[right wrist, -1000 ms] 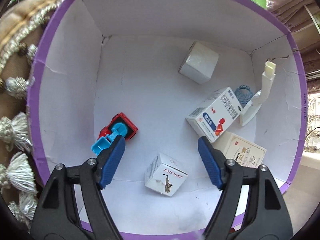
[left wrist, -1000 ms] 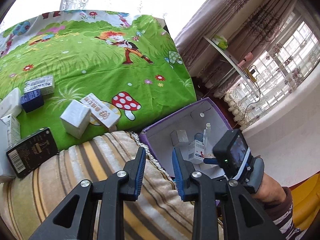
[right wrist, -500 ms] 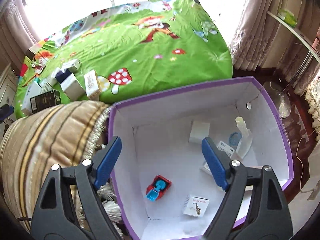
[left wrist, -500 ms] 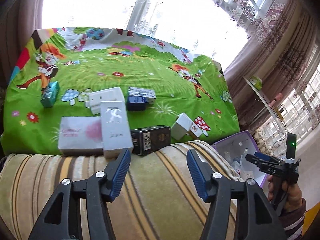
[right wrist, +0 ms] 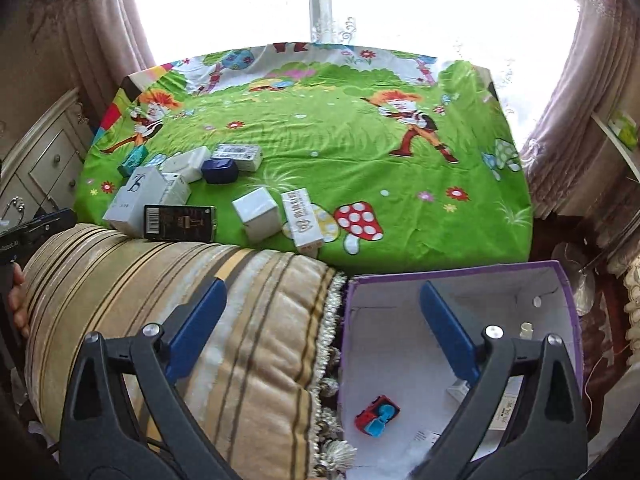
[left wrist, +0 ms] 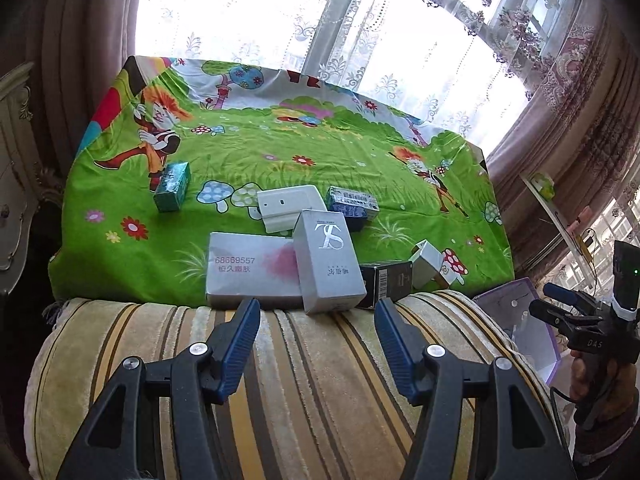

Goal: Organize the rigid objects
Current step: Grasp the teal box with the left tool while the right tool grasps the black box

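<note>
Several boxes lie on the green cartoon bedsheet [left wrist: 304,144]: a silver TS box [left wrist: 328,260], a flat silver-pink box [left wrist: 252,270], a black barcode box [left wrist: 386,282], a white cube box [right wrist: 258,212] and a teal box [left wrist: 172,186]. My left gripper [left wrist: 316,348] is open and empty above the striped cushion [left wrist: 312,380], just short of the TS box. My right gripper [right wrist: 322,328] is open and empty, raised over the cushion edge and the purple-rimmed bin [right wrist: 460,270], which holds a red-blue toy [right wrist: 378,414] and small boxes.
A white plastic device [left wrist: 286,208] and dark blue case [right wrist: 219,170] lie among the boxes. A long white box [right wrist: 302,218] sits by the mushroom print. A dresser [right wrist: 44,164] stands left; curtains and windows lie behind. The right gripper shows in the left view [left wrist: 592,320].
My left gripper swung left from the bin to face the boxes and opened wider. My right gripper rose out of the bin and pulled back, still open.
</note>
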{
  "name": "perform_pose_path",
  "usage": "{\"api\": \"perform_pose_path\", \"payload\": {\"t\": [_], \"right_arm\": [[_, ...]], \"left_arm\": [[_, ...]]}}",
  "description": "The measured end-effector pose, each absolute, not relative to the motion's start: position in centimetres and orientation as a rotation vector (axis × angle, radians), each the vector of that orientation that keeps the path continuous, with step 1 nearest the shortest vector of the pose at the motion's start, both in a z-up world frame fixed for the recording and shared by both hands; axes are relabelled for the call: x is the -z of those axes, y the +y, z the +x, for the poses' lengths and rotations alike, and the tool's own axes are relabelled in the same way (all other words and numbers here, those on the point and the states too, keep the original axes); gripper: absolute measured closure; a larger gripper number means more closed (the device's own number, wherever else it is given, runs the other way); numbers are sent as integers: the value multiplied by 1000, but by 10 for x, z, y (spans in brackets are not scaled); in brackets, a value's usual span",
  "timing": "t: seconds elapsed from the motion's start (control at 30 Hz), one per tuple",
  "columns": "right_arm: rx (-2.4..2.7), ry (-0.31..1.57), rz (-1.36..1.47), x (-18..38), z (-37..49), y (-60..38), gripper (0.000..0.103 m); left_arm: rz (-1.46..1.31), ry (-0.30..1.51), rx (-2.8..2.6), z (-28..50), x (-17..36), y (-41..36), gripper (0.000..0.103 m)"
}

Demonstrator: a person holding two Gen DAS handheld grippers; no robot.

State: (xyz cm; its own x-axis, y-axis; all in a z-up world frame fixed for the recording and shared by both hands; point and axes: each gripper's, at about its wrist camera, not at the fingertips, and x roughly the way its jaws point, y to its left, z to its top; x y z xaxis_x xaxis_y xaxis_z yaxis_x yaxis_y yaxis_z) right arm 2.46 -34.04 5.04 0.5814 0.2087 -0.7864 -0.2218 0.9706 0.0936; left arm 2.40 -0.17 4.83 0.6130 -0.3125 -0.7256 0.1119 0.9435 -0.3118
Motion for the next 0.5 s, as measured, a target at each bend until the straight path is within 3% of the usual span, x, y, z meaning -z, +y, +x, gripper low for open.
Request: {"api": "perform_pose_path", "payload": {"t": [0.5], "right_arm": [[-482,1076,15,-18,83,-245,5]], "left_arm": [[-270,911,207,34,-39,30,42]]}}
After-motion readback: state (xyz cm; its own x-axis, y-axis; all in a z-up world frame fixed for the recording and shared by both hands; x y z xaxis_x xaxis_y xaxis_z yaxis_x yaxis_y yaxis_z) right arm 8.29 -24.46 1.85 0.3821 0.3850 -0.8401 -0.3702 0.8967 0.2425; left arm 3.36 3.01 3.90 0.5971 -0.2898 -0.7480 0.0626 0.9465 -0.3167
